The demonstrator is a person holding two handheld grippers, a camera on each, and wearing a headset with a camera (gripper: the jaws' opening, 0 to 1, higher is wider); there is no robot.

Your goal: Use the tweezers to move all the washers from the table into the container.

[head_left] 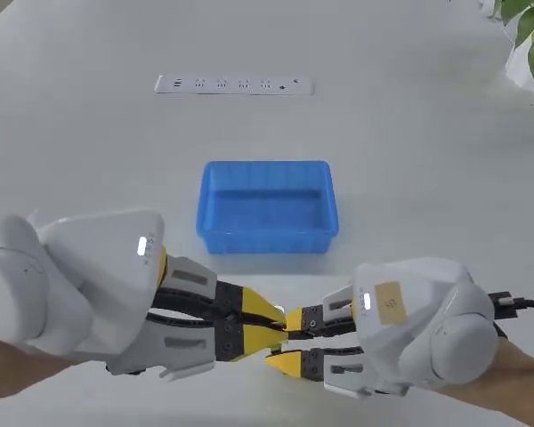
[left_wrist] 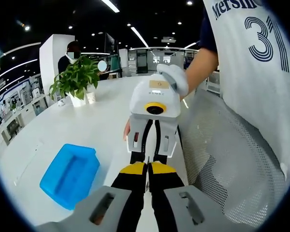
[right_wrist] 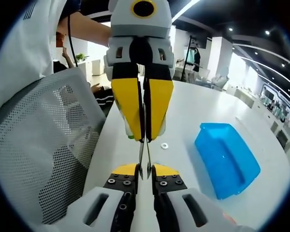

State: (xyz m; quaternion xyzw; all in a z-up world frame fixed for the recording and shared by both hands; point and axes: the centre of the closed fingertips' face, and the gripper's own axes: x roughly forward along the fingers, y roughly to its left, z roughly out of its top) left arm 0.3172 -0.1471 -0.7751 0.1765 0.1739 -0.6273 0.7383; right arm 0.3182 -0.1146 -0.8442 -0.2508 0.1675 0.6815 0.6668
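My two grippers meet tip to tip above the near table edge, the left gripper (head_left: 271, 327) coming from the left and the right gripper (head_left: 283, 345) from the right. In the right gripper view, thin metal tweezers (right_wrist: 143, 153) run from my right gripper (right_wrist: 145, 171) up into the yellow jaws of the left gripper (right_wrist: 144, 137), and both look shut on them. One small washer (right_wrist: 164, 145) lies on the white table beside the jaws. The blue container (head_left: 267, 209) stands just beyond the grippers and looks empty. The left gripper (left_wrist: 147, 168) faces the right gripper (left_wrist: 148, 155) head on.
A white power strip (head_left: 234, 85) lies far back on the table. A potted plant (head_left: 529, 36) stands at the far right corner. A mesh chair (right_wrist: 53, 145) and a person in a numbered jersey (left_wrist: 253, 63) are at the near side.
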